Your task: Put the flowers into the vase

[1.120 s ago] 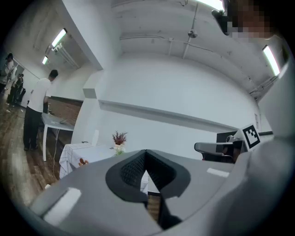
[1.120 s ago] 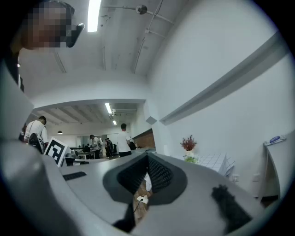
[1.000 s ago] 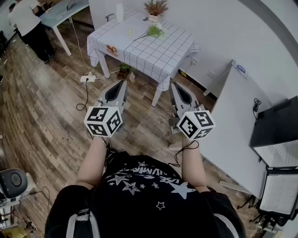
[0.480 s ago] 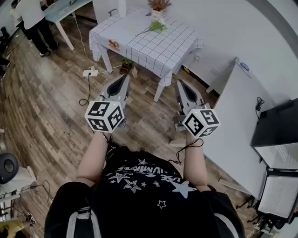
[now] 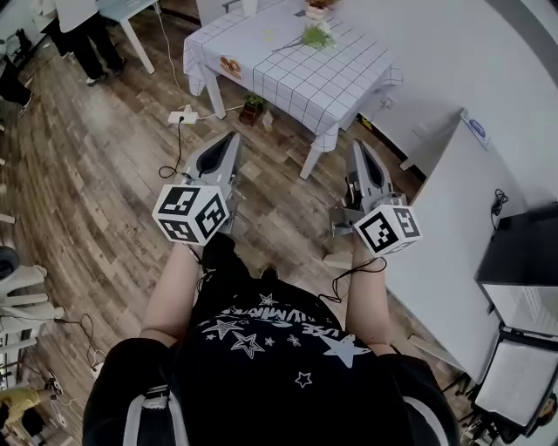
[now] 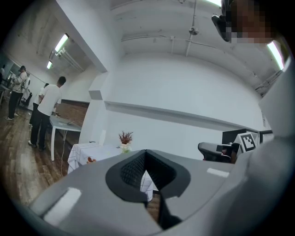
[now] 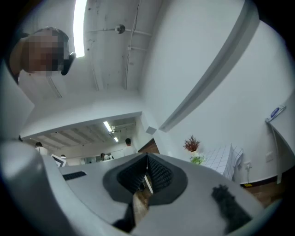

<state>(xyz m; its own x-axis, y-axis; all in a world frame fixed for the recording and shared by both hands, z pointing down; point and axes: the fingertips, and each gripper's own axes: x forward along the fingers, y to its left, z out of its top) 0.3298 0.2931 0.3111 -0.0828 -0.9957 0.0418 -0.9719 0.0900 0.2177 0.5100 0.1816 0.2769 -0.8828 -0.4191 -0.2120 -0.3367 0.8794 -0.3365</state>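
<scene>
Ahead of me stands a table with a white checked cloth point(image 5: 296, 70). On it lie green flowers point(image 5: 316, 37), and a vase with dried reddish flowers point(image 5: 316, 7) stands at its far edge. The same vase point(image 6: 125, 139) shows in the left gripper view, and the vase point(image 7: 191, 144) with the green flowers point(image 7: 197, 160) in the right gripper view. My left gripper point(image 5: 229, 139) and right gripper point(image 5: 358, 145) are held level in front of me, well short of the table. Both are shut and hold nothing.
The floor is wooden planks point(image 5: 96, 200). A power strip with a cable point(image 5: 183, 116) and a small potted plant point(image 5: 254, 104) lie by the table legs. A white cabinet point(image 5: 445, 226) stands to the right, people point(image 5: 83, 26) and another table at the far left.
The table has come nearer and slid towards the top of the head view. Both grippers stay shut in front of me; the right one has rolled slightly.
</scene>
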